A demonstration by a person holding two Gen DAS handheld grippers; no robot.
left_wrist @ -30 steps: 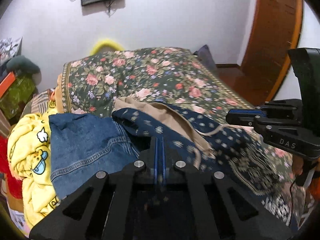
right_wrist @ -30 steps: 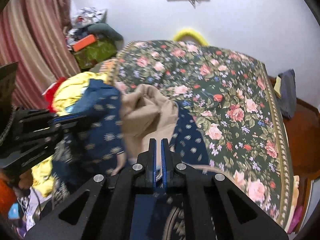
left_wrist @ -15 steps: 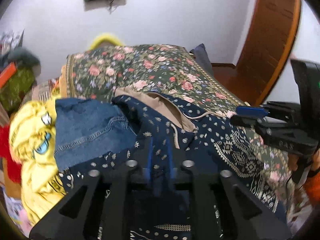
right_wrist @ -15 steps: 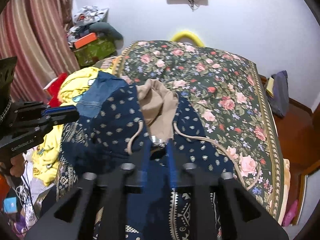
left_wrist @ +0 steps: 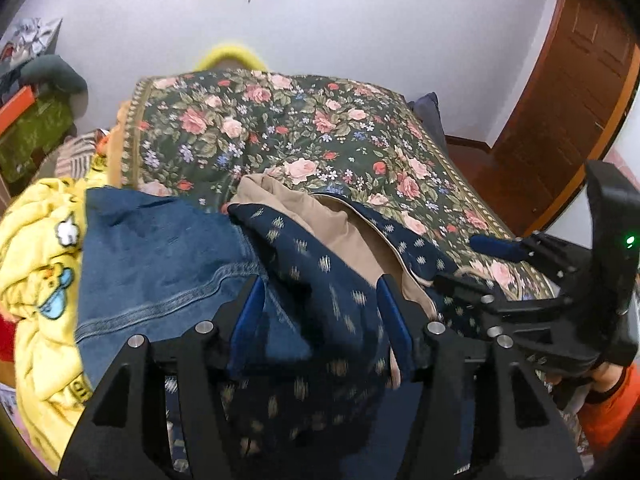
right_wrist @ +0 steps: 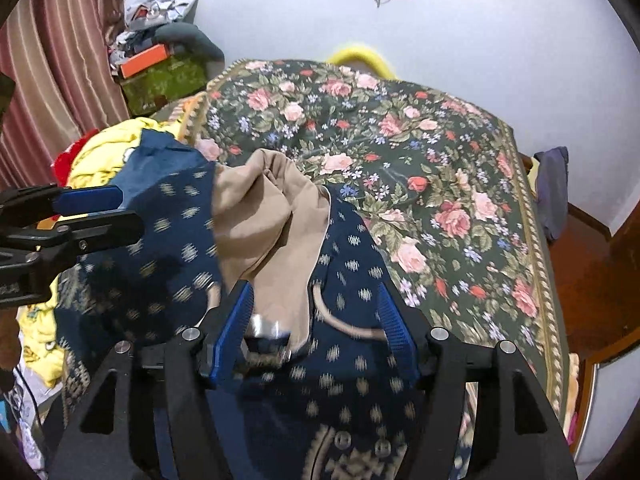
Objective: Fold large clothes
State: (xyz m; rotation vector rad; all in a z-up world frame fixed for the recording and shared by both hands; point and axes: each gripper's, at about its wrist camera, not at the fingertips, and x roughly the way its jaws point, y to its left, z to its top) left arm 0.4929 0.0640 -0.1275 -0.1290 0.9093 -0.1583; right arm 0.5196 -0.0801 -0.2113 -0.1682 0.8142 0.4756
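Letting go of the navy hoodie (left_wrist: 320, 276) spread on the flowered bed (left_wrist: 280, 140), left gripper (left_wrist: 320, 312) and right gripper (right_wrist: 316, 316) jaws both opening with cloth loose between them, so probably best pulling back slowly without snagging the drawstring (right_wrist: 344, 324).

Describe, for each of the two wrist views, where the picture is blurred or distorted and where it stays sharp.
Left wrist view: the navy hoodie between the left gripper's opening jaws is motion-smeared, the floral bedspread fairly sharp; fisheye bends the door.
Right wrist view: the hoodie's dots and drawstring streak near the right gripper, also opening; dark corners frame it.
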